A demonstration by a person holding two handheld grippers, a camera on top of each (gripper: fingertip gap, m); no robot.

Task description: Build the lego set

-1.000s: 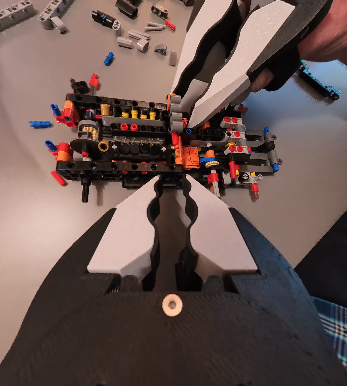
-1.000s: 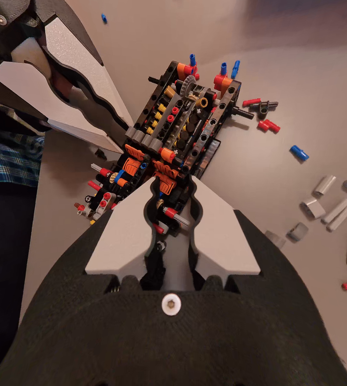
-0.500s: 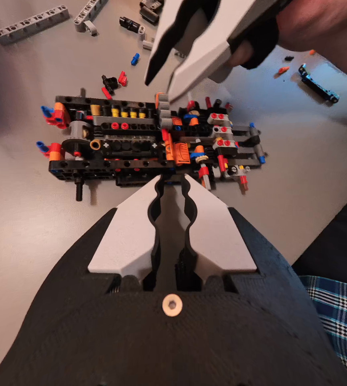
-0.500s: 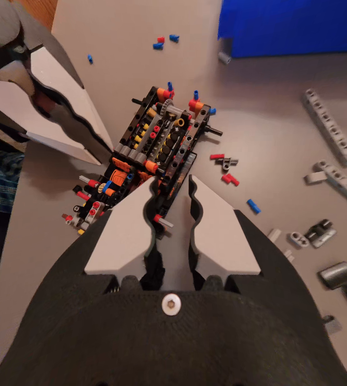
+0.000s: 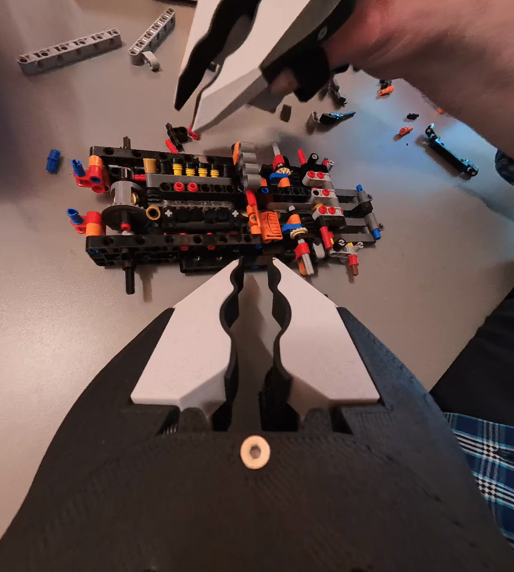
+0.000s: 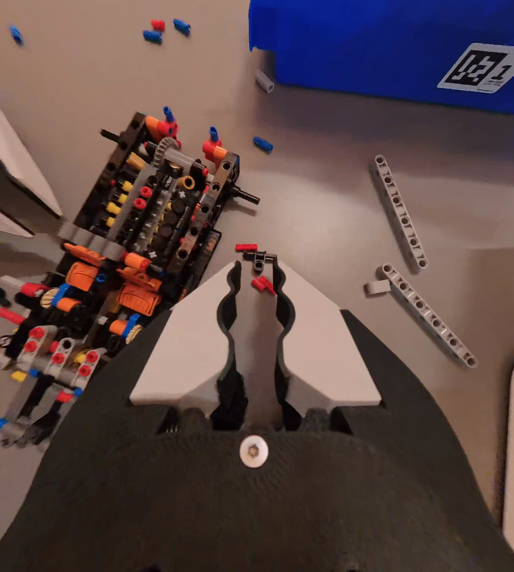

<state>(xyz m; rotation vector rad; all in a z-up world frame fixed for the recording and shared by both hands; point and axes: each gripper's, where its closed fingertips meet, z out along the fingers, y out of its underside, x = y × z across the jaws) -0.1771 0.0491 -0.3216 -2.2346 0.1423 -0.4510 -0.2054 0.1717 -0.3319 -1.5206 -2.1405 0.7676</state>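
In the left wrist view, the lego assembly (image 5: 218,207) is seen lying flat on the grey table (image 5: 33,325). The left gripper (image 5: 254,263) is held at the assembly's near edge, its jaws slightly parted with nothing clasped between them. Beyond the assembly, the right gripper (image 5: 187,119) is seen above a small red pin (image 5: 193,133) and a black connector (image 5: 177,131).

In the right wrist view, the right gripper (image 6: 257,263) is shown with jaws parted and empty, just right of the assembly (image 6: 144,235). A red pin (image 6: 262,284) and the black connector (image 6: 260,258) are framed between its tips. Two grey beams (image 6: 399,213) lie farther right of the assembly, and a blue box (image 6: 388,43) stands beyond them.
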